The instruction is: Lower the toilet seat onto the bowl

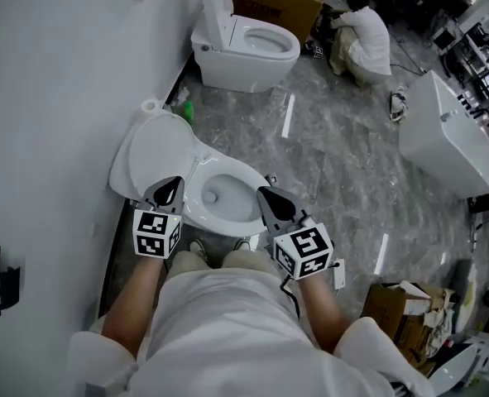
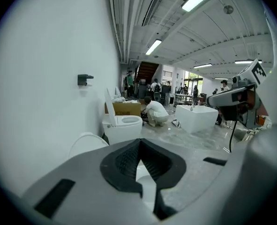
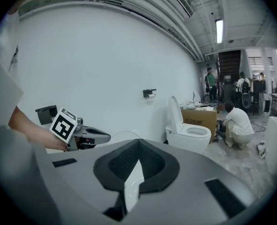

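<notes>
We held the left claw [image 1: 175, 182] and right claw [image 1: 262, 193], both pinched together and empty, flanking the white ceramic toilet bowl [image 1: 242, 215] (its white oval seat [image 1: 155, 151] stood raised).

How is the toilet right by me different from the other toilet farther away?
The near toilet shows between the left gripper and right gripper; the far toilet stands farther along the wall. A cardboard box stands next to the far toilet, not the near toilet. Both are white, with lids raised.
</notes>
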{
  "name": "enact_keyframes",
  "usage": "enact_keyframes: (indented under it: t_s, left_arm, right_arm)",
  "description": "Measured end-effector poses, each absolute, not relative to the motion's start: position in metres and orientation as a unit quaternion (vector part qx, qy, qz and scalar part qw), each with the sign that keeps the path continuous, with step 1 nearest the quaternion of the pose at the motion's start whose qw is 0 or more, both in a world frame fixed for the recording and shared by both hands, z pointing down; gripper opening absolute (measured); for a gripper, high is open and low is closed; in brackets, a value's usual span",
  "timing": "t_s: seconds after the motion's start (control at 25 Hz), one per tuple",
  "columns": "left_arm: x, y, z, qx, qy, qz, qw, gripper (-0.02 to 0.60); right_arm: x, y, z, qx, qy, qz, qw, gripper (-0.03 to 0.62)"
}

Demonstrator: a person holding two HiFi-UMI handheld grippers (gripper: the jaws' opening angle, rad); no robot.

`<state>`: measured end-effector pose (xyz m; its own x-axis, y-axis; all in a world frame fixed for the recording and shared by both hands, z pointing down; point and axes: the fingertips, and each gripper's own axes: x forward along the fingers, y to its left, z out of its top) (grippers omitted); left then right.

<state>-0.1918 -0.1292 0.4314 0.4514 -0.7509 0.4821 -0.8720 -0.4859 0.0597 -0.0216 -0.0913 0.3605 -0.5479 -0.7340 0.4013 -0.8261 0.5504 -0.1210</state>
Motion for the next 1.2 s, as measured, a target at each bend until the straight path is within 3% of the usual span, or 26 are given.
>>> enact_keyframes:
  t_s: [0.56,0.92,1.2]
  left_arm:
    - [-0.267,-0.124,0.286,0.803,-0.585,0.091,0.07,0.006]
    - [-0.318,-0.089,0.215,0.778,-0.626,0.055,-0.006,0.006]
    - [-0.33,-0.078,0.179,0.771,-0.635,0.026,-0.04,0.006]
  right_arm:
    - [-0.002,-0.136,0.309,0.457,-0.875,0.129,0.099,-0.003]
    - [-0.026,-0.146,0.262,0.439,-0.891,0.085,0.079,-0.003]
    - [0.0,-0.149,0.226,0.47,-0.878,0.054,0.07,-0.003]
